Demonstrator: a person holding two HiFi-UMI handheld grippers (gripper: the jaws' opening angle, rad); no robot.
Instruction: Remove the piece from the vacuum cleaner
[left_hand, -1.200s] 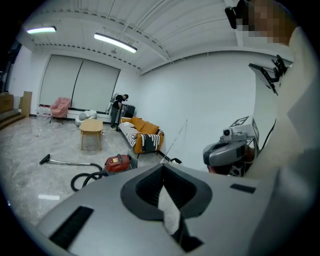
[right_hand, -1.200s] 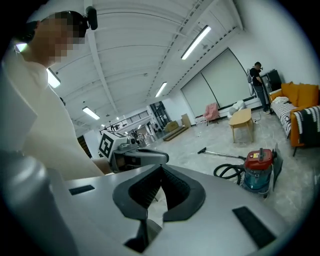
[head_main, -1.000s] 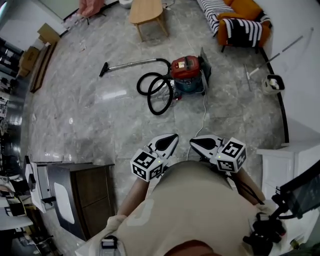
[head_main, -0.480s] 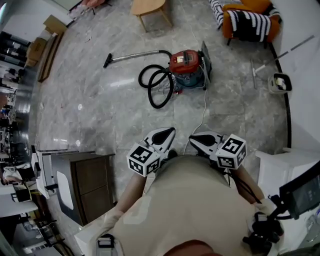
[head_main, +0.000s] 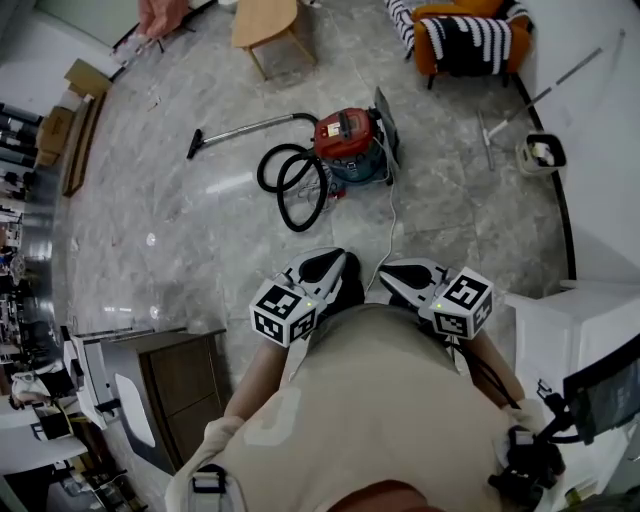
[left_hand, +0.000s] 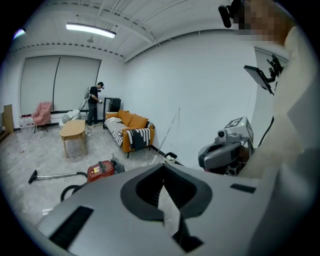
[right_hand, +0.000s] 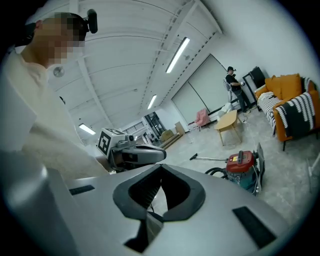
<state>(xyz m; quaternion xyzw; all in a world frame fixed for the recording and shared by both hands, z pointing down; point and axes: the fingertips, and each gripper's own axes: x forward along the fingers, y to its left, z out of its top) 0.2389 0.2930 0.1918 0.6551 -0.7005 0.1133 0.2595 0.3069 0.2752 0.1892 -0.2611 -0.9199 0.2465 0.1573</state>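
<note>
The red vacuum cleaner (head_main: 348, 145) stands on the grey floor ahead of me, with its black hose (head_main: 290, 185) coiled at its left. Its metal wand (head_main: 245, 128) runs left to the floor nozzle. Both grippers are held close to my body, well short of the vacuum. My left gripper (head_main: 335, 258) is shut with nothing in it, and so is my right gripper (head_main: 388, 272). The vacuum cleaner (left_hand: 101, 170) shows low at the left in the left gripper view, beyond the left gripper (left_hand: 162, 167). In the right gripper view the vacuum cleaner (right_hand: 242, 162) lies to the right of the right gripper (right_hand: 161, 167).
A white power cord (head_main: 395, 225) trails from the vacuum towards me. A wooden table (head_main: 265, 22) and an orange armchair (head_main: 465, 40) with a striped throw stand at the back. A mop bucket (head_main: 540, 152) sits at the right wall, a dark cabinet (head_main: 175, 390) at my left, and a person (left_hand: 93, 102) stands far off.
Both grippers have travelled a short way across the room with me, still shut. In the head view the vacuum now sits further left.
</note>
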